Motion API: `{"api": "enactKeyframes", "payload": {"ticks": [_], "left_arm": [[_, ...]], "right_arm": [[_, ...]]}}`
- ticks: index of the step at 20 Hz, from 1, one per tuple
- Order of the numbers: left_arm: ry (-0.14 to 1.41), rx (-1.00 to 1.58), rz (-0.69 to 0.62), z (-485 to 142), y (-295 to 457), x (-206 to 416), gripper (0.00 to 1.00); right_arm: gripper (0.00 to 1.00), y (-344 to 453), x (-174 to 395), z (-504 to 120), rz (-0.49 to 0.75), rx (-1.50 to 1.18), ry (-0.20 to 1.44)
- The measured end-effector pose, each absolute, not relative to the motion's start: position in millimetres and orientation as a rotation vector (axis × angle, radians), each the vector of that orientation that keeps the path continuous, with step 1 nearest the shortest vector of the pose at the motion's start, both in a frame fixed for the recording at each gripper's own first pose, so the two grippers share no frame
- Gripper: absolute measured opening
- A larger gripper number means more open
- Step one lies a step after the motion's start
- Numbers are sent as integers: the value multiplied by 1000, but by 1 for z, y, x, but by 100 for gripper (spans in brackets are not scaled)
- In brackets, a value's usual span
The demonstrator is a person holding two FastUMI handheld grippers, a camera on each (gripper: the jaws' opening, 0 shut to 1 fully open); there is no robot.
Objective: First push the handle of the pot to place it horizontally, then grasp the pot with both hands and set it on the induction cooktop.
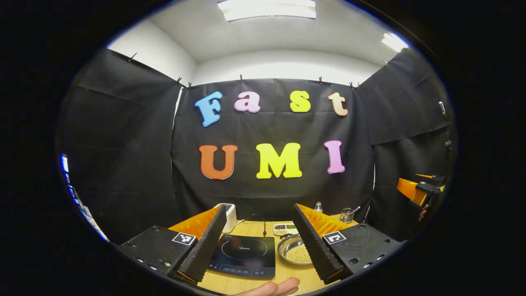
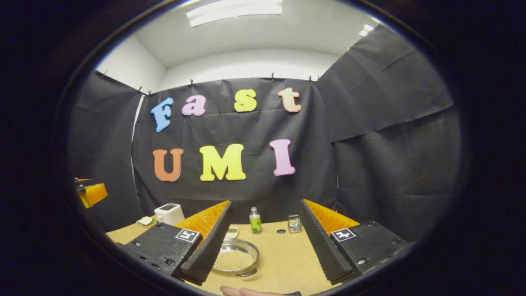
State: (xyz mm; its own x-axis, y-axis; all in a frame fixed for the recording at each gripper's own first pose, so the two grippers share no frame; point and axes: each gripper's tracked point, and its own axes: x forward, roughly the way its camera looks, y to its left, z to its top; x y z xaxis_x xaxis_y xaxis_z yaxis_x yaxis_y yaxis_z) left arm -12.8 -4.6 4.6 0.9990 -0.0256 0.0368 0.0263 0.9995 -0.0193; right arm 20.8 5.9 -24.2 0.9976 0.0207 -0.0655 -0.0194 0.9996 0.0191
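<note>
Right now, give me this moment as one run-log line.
stage: pre-contact | left gripper: open, above induction cooktop | right gripper: open, empty | pot: on table, beads inside, ungrasped

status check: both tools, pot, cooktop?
Left tool open, right tool open, both raised. Shallow steel pot of beads on table, ungrasped. Black induction cooktop bare.
</note>
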Motion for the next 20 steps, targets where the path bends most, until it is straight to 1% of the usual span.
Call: {"api": "enactKeyframes", "payload": {"ticks": [5, 8, 9, 10, 11, 12, 13, 15, 16, 18, 19, 20], "left_arm": [[-21, -23, -22, -5, -3, -11, 96], [-11, -28, -21, -11, -1, -10, 96], [-9, -30, -20, -13, 0, -10, 96], [-6, -31, -22, -14, 0, -9, 96], [-1, -31, -24, -16, 0, -10, 96], [3, -33, -29, -18, 0, -10, 96], [3, -38, -34, -19, -1, -11, 96], [-3, -47, -45, -18, -2, -14, 96], [-6, -44, -45, -18, -2, -15, 96], [-7, -33, -39, -20, 1, -15, 96], [-6, -29, -39, -23, 1, -14, 96], [-4, -28, -37, -25, 2, -14, 96]], "right_arm": [[98, 14, 29, -40, 41, 19, 107], [96, 18, 35, -53, 52, 19, 131], [94, 20, 36, -57, 56, 14, 140], [87, 22, 37, -63, 62, 13, 151], [83, 25, 39, -69, 71, 12, 164], [75, 31, 41, -74, 90, 16, 182], [72, 36, 42, -82, 108, 15, 204], [58, 42, 45, -100, 126, 4, 249], [55, 45, 45, -108, 137, -6, 269], [36, 60, 45, -126, 182, -27, 319], [15, 64, 44, -136, 195, -35, 343], [9, 65, 45, -145, 202, -42, 364]]}}
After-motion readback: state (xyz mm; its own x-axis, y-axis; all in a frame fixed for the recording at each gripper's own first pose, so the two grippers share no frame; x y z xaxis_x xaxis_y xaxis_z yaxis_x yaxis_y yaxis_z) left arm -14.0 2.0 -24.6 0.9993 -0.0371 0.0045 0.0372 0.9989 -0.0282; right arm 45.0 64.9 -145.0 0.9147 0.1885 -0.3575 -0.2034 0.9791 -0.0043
